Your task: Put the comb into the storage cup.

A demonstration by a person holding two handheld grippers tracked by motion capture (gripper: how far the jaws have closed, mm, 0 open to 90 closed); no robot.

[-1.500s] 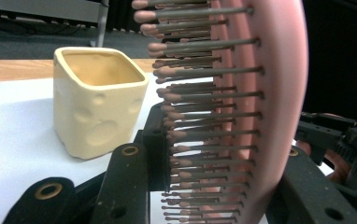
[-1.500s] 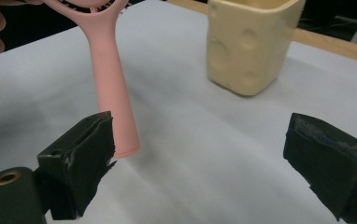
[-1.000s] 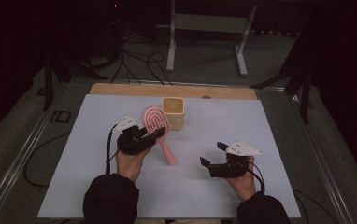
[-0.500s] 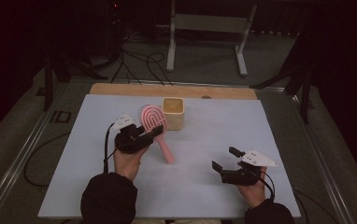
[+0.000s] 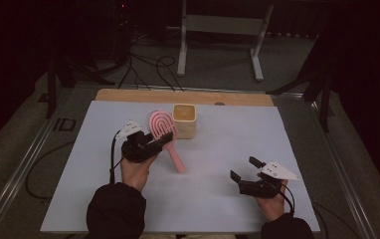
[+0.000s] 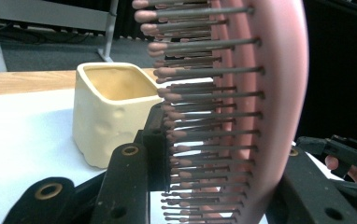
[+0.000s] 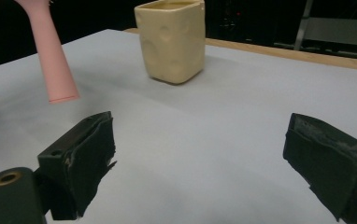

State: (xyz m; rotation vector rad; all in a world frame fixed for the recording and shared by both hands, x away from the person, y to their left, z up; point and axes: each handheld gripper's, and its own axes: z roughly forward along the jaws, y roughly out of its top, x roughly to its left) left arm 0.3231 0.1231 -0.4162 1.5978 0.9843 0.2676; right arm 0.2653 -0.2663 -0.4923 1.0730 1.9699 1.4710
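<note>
A pink hairbrush is held off the table, its handle slanting down to the right, and my left gripper is shut on its head. In the left gripper view the bristles of the hairbrush fill the space between the jaws of my left gripper. A cream square cup stands upright just right of the brush head. My right gripper hovers open at the near right, with nothing between its jaws. From my right gripper the cup lies ahead and the brush handle hangs at the left.
The white table sheet has bare room around the right hand. A wooden strip runs along its far edge. Beyond stand a metal frame and floor cables. My right gripper appears far right in the left gripper view.
My right gripper has moved to the right and toward the near edge of the table, staying open. The left gripper and the hairbrush have kept their place.
</note>
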